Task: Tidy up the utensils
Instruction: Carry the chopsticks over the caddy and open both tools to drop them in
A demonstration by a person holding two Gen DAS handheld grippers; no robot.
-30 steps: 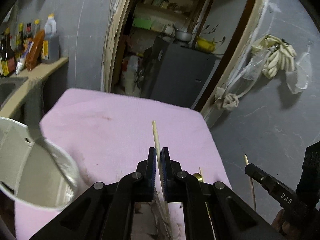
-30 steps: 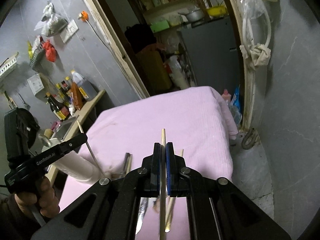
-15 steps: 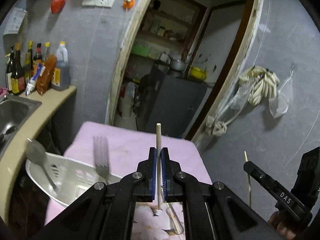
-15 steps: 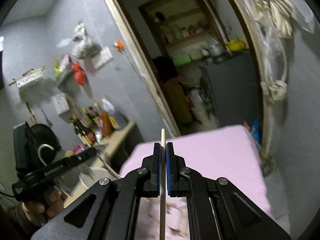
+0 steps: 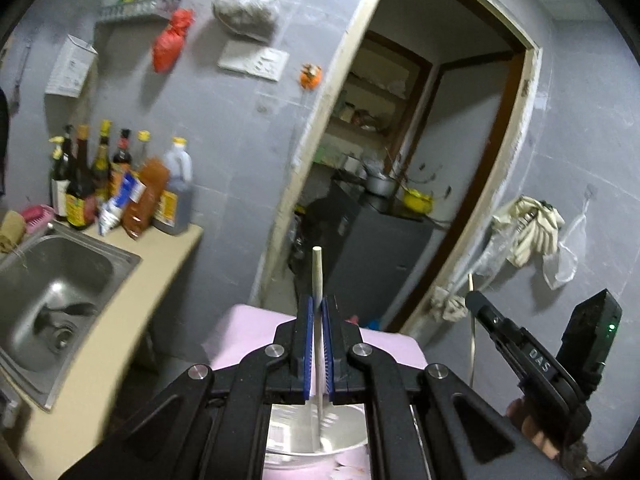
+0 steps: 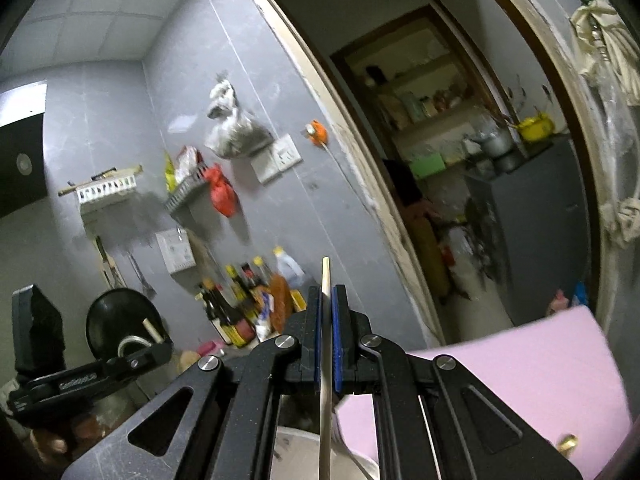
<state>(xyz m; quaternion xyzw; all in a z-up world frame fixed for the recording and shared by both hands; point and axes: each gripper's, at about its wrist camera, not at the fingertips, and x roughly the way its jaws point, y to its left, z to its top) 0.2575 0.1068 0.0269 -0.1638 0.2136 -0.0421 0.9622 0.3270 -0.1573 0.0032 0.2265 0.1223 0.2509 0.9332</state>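
Your left gripper (image 5: 318, 312) has its blue-padded jaws clamped on a round, pale wooden chopstick (image 5: 317, 272), upright at frame centre, lower end over a white plastic basket (image 5: 320, 440) at the bottom edge. Your right gripper (image 6: 327, 304) pinches a second chopstick (image 6: 325, 276), flat-tipped, centre frame. Pink cloth (image 6: 520, 368) lies lower right. Steel sink (image 5: 52, 292) sits at left.

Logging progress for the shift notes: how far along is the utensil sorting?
Midway. A fork already sits in the white holder. Left gripper and right gripper each clamp a chopstick above it; release remains. Other leftovers aren't visible.
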